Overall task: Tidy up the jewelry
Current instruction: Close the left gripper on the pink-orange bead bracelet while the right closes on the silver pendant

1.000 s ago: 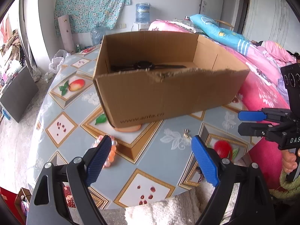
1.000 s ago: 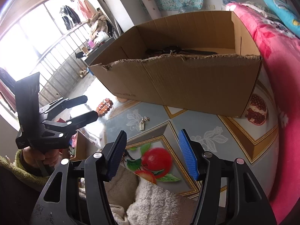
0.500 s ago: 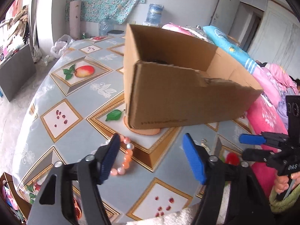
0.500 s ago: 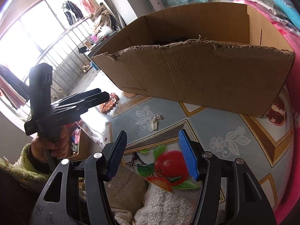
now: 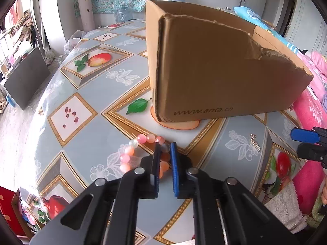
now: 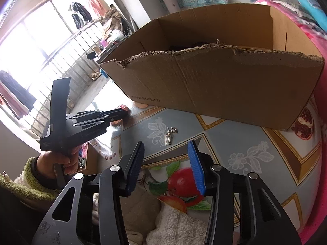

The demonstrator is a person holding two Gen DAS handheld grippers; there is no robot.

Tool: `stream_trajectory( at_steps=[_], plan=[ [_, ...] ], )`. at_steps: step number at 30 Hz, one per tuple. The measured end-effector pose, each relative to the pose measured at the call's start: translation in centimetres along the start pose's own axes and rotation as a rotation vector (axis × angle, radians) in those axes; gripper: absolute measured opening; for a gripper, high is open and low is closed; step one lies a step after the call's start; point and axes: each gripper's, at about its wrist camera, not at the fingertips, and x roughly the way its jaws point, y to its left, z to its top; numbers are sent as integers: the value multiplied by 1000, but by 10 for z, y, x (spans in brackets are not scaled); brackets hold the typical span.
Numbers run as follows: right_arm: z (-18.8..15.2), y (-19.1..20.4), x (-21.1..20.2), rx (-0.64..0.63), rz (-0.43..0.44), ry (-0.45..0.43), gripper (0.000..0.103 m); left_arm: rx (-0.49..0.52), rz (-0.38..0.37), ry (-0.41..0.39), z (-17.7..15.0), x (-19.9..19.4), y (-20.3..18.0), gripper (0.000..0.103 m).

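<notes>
Cardboard box [image 5: 224, 77] just behind bead bracelet [image 5: 130, 153]; silver pendant [image 6: 169, 137] nearby.

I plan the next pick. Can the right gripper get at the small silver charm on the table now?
Probably yes. The silver charm lies bare on the tablecloth ahead of the right gripper, whose empty jaws are closing; nothing lies between them.

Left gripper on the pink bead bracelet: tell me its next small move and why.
Probably finish the squeeze, then lift straight up. The left gripper has its jaws closing around one side of the bead bracelet, which lies on the table in front of the cardboard box. Once the grip holds, it can likely go over the box's torn rim.
</notes>
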Motion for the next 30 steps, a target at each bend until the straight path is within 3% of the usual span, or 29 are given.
stream_trajectory(
  at_steps=[8, 17, 30],
  plan=[
    [11, 11, 26, -54, -36, -3, 27, 35, -56, 18, -9, -4, -29, 9],
    [11, 27, 46, -152, -120, 26, 26, 49, -32, 32, -6, -2, -40, 9],
    [16, 43, 61, -197, -179, 51, 25, 67, -19, 36, -5, 0, -40, 10]
  ],
)
